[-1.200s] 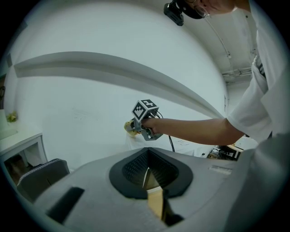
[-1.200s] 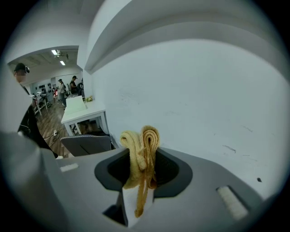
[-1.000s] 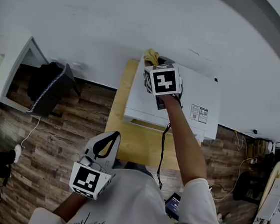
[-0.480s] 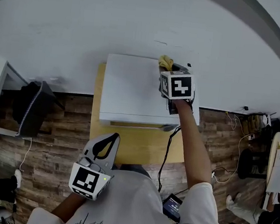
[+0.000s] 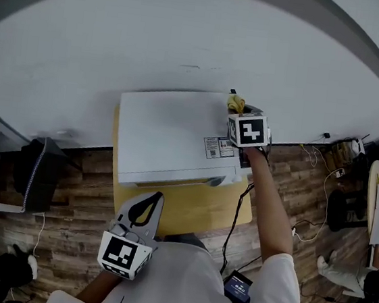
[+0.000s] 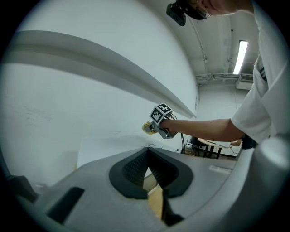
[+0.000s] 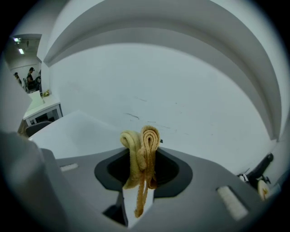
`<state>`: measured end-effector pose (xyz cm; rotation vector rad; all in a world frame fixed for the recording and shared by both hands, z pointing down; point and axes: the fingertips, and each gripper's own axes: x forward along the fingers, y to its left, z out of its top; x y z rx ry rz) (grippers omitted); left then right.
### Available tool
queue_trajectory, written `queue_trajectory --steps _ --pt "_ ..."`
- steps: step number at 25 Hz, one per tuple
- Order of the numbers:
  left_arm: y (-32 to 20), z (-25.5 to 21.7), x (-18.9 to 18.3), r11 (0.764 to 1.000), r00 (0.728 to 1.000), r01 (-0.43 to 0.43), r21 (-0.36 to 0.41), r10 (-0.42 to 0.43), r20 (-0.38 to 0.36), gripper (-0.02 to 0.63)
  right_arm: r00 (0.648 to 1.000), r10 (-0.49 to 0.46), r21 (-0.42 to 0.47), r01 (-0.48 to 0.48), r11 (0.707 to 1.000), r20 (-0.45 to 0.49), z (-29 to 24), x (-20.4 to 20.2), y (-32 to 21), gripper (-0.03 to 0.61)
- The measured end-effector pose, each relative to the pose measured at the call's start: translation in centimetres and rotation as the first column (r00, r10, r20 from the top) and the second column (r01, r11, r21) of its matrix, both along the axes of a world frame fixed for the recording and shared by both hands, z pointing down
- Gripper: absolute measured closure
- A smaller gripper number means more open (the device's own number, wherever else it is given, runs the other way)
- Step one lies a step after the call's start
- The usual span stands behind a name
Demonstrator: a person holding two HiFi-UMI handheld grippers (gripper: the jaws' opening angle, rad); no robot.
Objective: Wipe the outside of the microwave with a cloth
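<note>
your right gripper (image 5: 238, 109), clamping the yellow cloth (image 5: 235, 103), has crossed the rear of the microwave (image 5: 170, 138); sides likely remain; left gripper (image 5: 144, 207) closed, idle

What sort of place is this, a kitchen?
Probably a lab or workshop room, not a kitchen: the microwave sits on a wooden table against a bare white wall, with a ceiling strip light and other people by a desk beyond.

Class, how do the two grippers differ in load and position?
The right gripper clamps a yellow cloth; the left gripper holds nothing. The right gripper reaches the microwave's far right corner; the left gripper hangs near the person's body. Both are shut.
</note>
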<state>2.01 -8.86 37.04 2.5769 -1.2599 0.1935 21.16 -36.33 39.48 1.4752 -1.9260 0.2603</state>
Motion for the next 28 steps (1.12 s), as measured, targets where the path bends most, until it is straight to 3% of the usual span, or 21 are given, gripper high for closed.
queue_trajectory --steps 8,17,28 --pt "-0.9 0.3 0.9 1.0 1.0 0.001 -0.014 -0.001 -0.012 0.624 0.99 0.044 -0.057 -0.052 0.997 -0.133 2.7 4.7 -0.5 0.451" --pt "-0.9 0.8 0.0 1.0 1.0 0.021 -0.023 -0.021 -0.023 0.624 0.971 0.024 -0.089 -0.047 0.995 -0.237 4.8 4.0 -0.3 0.451" --pt "0.1 0.9 -2.4 0.998 0.998 0.052 -0.023 -0.052 -0.019 0.624 0.982 0.02 -0.116 -0.043 0.992 -0.189 4.8 1.4 0.0 0.451"
